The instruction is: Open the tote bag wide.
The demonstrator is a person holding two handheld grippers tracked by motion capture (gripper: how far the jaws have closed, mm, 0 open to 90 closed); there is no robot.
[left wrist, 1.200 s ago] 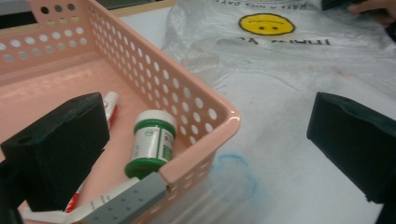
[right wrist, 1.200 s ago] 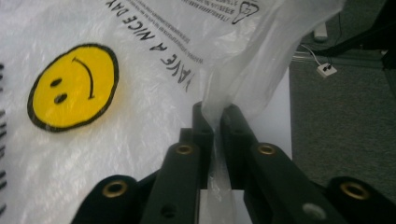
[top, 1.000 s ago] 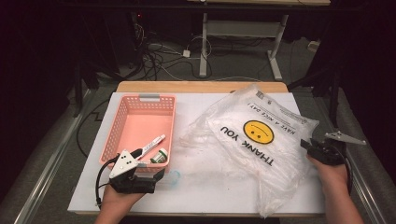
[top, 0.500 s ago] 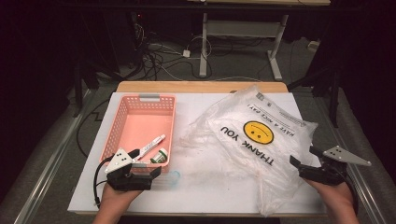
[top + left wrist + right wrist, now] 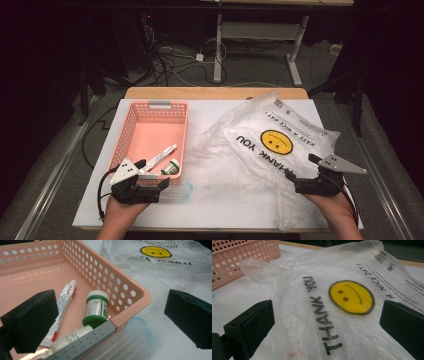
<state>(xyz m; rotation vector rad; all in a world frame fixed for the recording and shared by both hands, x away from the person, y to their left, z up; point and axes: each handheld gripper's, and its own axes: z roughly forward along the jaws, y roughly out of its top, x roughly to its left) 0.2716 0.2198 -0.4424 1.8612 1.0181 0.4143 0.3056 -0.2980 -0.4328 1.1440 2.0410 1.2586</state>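
A pink perforated basket (image 5: 150, 127) stands on the white table at the left. It holds a white tube (image 5: 161, 156) and a green jar (image 5: 172, 166) with a white cap; the left gripper view also shows a small white bottle (image 5: 72, 338) in the basket's near corner. My left gripper (image 5: 161, 186) is open just outside that corner, and its jaws straddle the basket rim (image 5: 130, 291). A clear plastic bag (image 5: 270, 150) with a yellow smiley and "THANK YOU" lies flat at the right. My right gripper (image 5: 294, 184) hovers open over the bag's near part (image 5: 332, 315).
A blue smudge (image 5: 186, 190) marks the table by the basket's near right corner. Bare white table (image 5: 210, 115) runs between basket and bag. A wooden edge (image 5: 215, 92) bounds the far side. Cables and desk legs lie on the floor beyond.
My right gripper has drawn back from the bag's right edge toward the near edge of the table and shifted left. The left gripper has barely moved.
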